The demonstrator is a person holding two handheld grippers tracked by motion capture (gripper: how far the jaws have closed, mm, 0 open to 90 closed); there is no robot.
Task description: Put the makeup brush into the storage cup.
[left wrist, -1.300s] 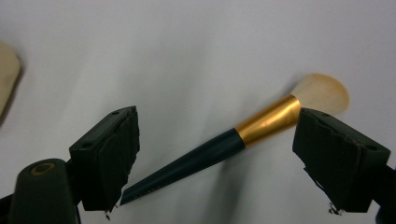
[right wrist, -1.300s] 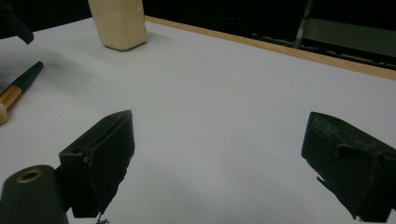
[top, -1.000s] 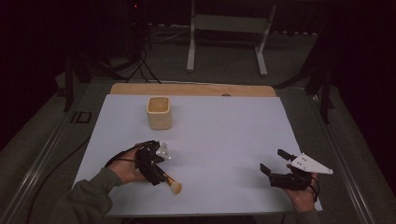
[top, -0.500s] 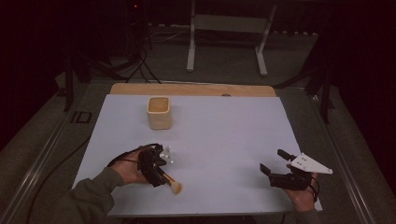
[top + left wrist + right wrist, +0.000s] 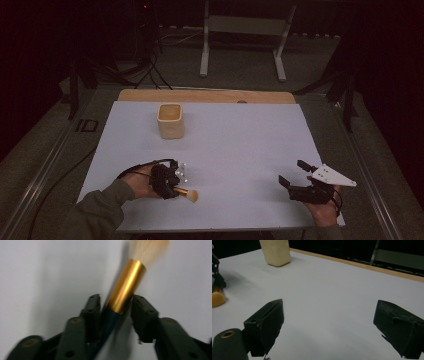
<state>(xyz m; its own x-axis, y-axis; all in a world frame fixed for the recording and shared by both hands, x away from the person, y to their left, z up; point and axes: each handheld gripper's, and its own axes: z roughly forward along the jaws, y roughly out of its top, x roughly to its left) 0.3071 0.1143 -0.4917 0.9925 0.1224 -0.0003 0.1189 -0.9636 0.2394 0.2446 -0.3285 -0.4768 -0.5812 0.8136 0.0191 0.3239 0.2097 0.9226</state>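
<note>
Gold-handled brush (image 5: 126, 287) sits between the left tongs' (image 5: 113, 308) jaws.

Glossy gold metal brush (image 5: 126, 286) ferrule, soft tan bristles, matt white table (image 5: 240, 150) cover, wooden far edge

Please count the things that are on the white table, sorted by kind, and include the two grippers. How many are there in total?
Brush: 1, between the left gripper's jaws
Cream cup: 1
Grippers: 2, left gripper and right gripper
Total: 4
</note>
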